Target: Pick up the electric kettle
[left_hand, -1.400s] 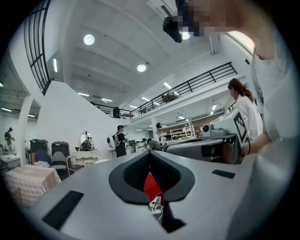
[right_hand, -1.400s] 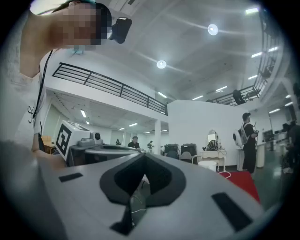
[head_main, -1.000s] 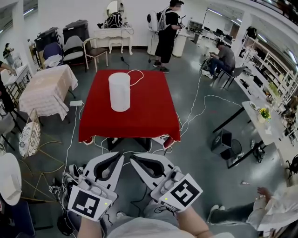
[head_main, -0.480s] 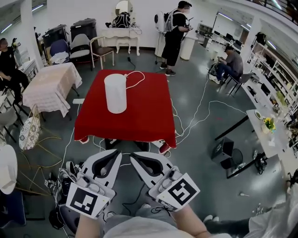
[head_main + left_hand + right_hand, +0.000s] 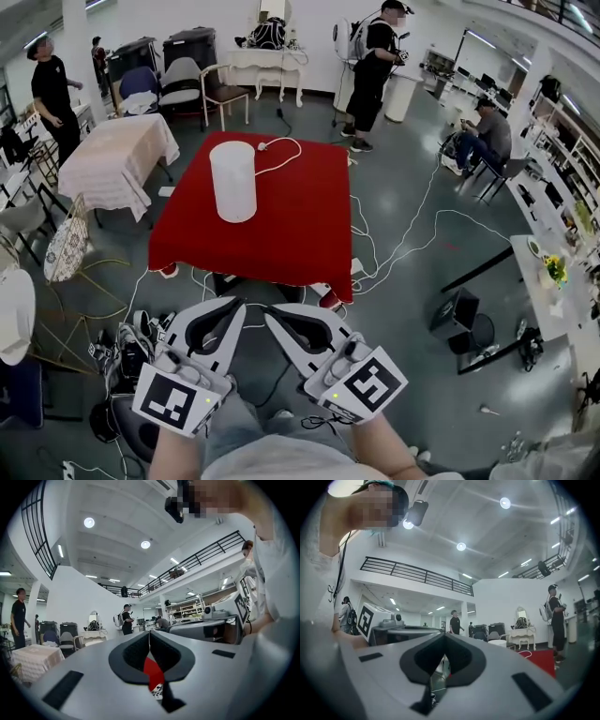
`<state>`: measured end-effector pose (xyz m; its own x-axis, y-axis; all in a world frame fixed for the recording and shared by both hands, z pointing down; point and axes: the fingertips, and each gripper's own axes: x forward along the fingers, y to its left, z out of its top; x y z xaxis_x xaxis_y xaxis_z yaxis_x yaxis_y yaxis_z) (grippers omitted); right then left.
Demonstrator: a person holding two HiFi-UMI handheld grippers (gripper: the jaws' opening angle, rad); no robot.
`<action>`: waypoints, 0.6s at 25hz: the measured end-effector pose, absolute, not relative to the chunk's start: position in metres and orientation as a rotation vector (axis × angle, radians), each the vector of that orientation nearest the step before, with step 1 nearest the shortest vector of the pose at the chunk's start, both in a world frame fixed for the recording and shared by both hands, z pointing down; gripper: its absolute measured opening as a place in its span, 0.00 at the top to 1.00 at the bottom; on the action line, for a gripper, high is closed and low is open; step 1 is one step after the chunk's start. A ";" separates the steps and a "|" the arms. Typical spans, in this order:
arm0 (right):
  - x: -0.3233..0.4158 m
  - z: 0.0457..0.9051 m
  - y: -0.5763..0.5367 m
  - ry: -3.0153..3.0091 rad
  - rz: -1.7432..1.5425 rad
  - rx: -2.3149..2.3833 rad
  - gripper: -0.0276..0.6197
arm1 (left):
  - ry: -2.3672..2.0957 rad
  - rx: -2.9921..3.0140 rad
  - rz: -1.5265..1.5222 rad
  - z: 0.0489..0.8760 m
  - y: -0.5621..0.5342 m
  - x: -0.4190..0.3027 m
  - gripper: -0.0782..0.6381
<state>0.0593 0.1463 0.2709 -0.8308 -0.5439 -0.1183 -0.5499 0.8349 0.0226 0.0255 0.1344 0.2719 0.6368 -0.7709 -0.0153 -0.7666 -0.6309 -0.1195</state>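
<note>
Left gripper [image 5: 240, 303] and right gripper [image 5: 268, 312], both closed, hover far from the kettle [image 5: 233, 181].

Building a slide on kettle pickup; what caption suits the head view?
Left claw and right claw, both shut and empty, short of the red table bearing the white electric kettle.

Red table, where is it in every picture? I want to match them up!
Head view: the red table is upper middle, with the white kettle on it.
Left gripper view: only a small red patch low in the middle, seen between the jaws.
Right gripper view: its red top is at the lower right.
Shared landmark: the person with a backpack standing beyond the table.
</note>
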 end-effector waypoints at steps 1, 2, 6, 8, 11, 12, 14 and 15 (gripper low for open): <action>0.061 0.272 0.144 2.906 0.082 -0.867 0.95 | 1.297 -2.732 -0.060 0.272 0.132 0.026 0.87; 0.062 0.272 0.140 2.904 0.078 -0.867 0.95 | 1.300 -2.724 -0.066 0.273 0.128 0.027 0.88; 0.065 0.272 0.123 2.892 0.080 -0.889 0.95 | 1.296 -2.744 -0.089 0.278 0.111 0.027 0.87; 0.065 0.273 0.114 2.890 0.078 -0.911 0.95 | 1.291 -2.753 -0.087 0.280 0.099 0.026 0.87; 0.065 0.272 0.097 2.889 0.072 -0.940 0.95 | 1.276 -2.739 -0.066 0.276 0.079 0.023 0.88; 0.064 0.272 0.091 2.889 0.070 -0.950 0.95 | 1.268 -2.741 -0.061 0.276 0.072 0.022 0.87; 0.059 0.271 0.076 2.888 0.072 -0.967 0.95 | 1.249 -2.761 -0.062 0.276 0.058 0.019 0.88; 0.056 0.271 0.068 2.888 0.077 -0.974 0.95 | 1.241 -2.773 -0.063 0.277 0.051 0.017 0.87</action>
